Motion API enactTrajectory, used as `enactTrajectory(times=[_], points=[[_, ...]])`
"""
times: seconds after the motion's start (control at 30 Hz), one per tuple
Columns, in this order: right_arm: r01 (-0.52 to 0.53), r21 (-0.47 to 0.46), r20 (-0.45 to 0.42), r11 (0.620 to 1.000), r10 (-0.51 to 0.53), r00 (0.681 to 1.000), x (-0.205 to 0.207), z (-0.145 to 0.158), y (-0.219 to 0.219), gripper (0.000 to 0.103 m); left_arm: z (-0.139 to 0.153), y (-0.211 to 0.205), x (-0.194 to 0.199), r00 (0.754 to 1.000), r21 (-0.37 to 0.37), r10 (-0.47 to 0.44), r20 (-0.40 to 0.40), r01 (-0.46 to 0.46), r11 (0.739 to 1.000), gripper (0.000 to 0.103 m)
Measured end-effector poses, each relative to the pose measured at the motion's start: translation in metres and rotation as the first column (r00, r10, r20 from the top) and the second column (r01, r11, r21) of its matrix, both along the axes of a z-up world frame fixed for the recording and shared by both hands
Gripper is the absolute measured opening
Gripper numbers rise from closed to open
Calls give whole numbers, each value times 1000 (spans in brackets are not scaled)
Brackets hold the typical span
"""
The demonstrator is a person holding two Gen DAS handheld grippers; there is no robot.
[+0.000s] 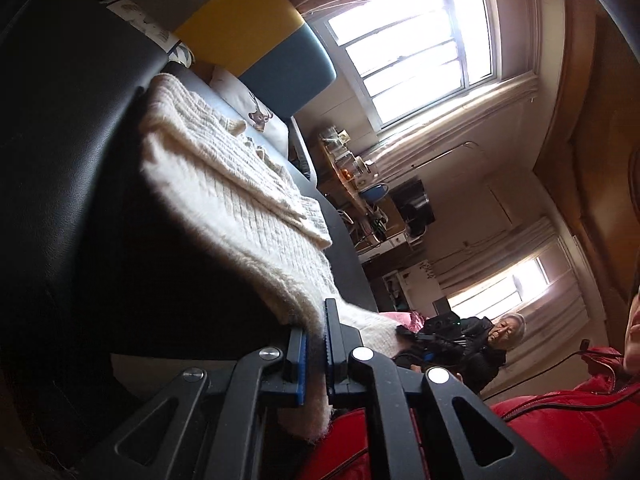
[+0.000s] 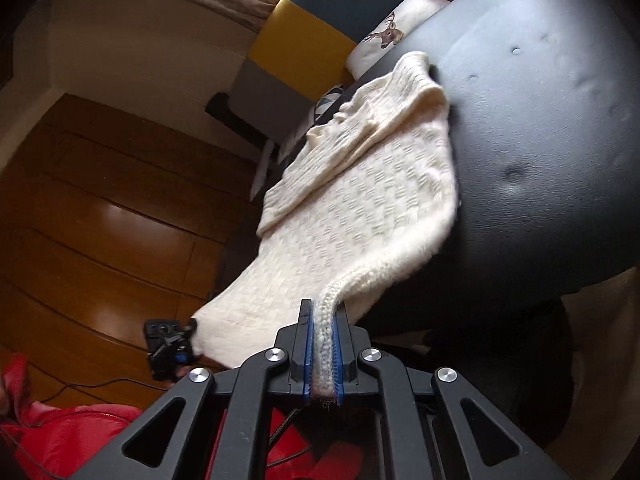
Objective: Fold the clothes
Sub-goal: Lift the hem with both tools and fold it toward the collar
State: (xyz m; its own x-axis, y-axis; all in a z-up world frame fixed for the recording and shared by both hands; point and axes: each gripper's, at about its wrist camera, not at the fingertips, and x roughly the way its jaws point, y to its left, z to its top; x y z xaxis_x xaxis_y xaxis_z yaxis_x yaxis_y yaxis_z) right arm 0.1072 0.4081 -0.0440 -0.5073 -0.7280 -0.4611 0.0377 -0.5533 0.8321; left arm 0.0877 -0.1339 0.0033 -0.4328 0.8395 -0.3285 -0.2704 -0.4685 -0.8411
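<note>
1. Right tool (image 2: 323,354) is pinching the hem of the cream sweater (image 2: 360,184); left tool (image 1: 316,354) nips the other corner, likely to carry the edge over.
2. The sweater lies across the black seat (image 2: 540,120), one sleeve laid in.
3. Beyond, a deer cushion (image 2: 384,36) crowds the far end.

A knitted sweater (image 2: 360,200) lies spread on a padded seat (image 2: 540,140), its near hem pinched at one corner by the right gripper (image 2: 323,344) and at the other by the left gripper (image 1: 316,344). Behind the sweater, a deer-print cushion (image 2: 384,36) rests against a chair back (image 2: 320,32).
</note>
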Motion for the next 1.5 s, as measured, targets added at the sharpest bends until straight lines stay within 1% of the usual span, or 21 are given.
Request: enactTrajectory(times=[0.03, 0.07, 0.17, 0.3, 0.37, 0.47, 0.67, 0.73, 0.8, 0.9, 1.0, 1.13, 1.23, 1.33, 1.37, 1.43, 1.5], points=[[15, -12, 14, 1000, -15, 1000, -3, -4, 2, 8, -1, -1, -2, 1000, 11, 8, 10, -8, 1000, 5], [37, -56, 36, 998, -35, 999, -8, -9, 7, 8, -2, -3, -3, 1000, 23, 16, 20, -16, 1000, 5], [63, -129, 33, 990, -59, 998, -9, -9, 16, 8, -5, -8, -6, 999, 80, 38, 33, -41, 996, 5], [56, -219, -19, 974, -62, 998, -9, 7, 11, 8, 2, -17, -1, 999, 139, 40, 29, -43, 989, 5], [47, -247, -53, 968, -61, 997, -4, 22, 12, 8, 7, -21, 2, 999, 164, 39, 23, -42, 986, 5], [40, -286, -89, 957, -68, 994, -2, 37, 15, 8, 15, -26, 7, 999, 201, 38, 15, -40, 979, 5], [28, -324, -114, 946, -68, 991, -1, 54, 16, 8, 31, -37, 18, 999, 274, 37, -2, -35, 961, 5], [17, -326, -132, 945, -63, 989, -8, 58, 15, 8, 33, -45, 14, 999, 317, 54, 0, -51, 947, 5], [22, -329, -129, 944, -67, 989, -27, 55, 13, 8, 30, -52, 1, 997, 370, 74, 11, -73, 926, 5], [30, -335, -122, 942, -75, 990, -56, 49, 10, 8, 17, -58, -25, 993, 408, 104, 61, -120, 905, 5], [72, -368, -98, 927, -116, 988, -92, 38, 14, 8, 4, -59, -55, 986, 438, 124, 114, -161, 884, 5], [107, -387, -84, 916, -150, 985, -132, 34, 22, 8, 0, -53, -103, 984, 411, 123, 129, -166, 896, 5], [155, -389, -58, 908, -192, 980, -161, 30, 29, 8, -4, -54, -132, 979, 383, 142, 148, -189, 904, 5], [194, -399, -21, 896, -220, 975, -189, 20, 31, 8, -18, -59, -155, 963, 384, 173, 207, -242, 891, 5], [207, -403, -5, 892, -228, 974, -199, 15, 31, 8, -26, -60, -165, 954, 382, 186, 236, -267, 885, 5], [223, -391, 22, 893, -233, 972, -215, 9, 30, 8, -37, -60, -179, 943, 381, 192, 271, -288, 878, 5], [229, -387, 47, 893, -229, 972, -231, 4, 27, 8, -52, -62, -194, 924, 387, 208, 321, -328, 862, 5]])
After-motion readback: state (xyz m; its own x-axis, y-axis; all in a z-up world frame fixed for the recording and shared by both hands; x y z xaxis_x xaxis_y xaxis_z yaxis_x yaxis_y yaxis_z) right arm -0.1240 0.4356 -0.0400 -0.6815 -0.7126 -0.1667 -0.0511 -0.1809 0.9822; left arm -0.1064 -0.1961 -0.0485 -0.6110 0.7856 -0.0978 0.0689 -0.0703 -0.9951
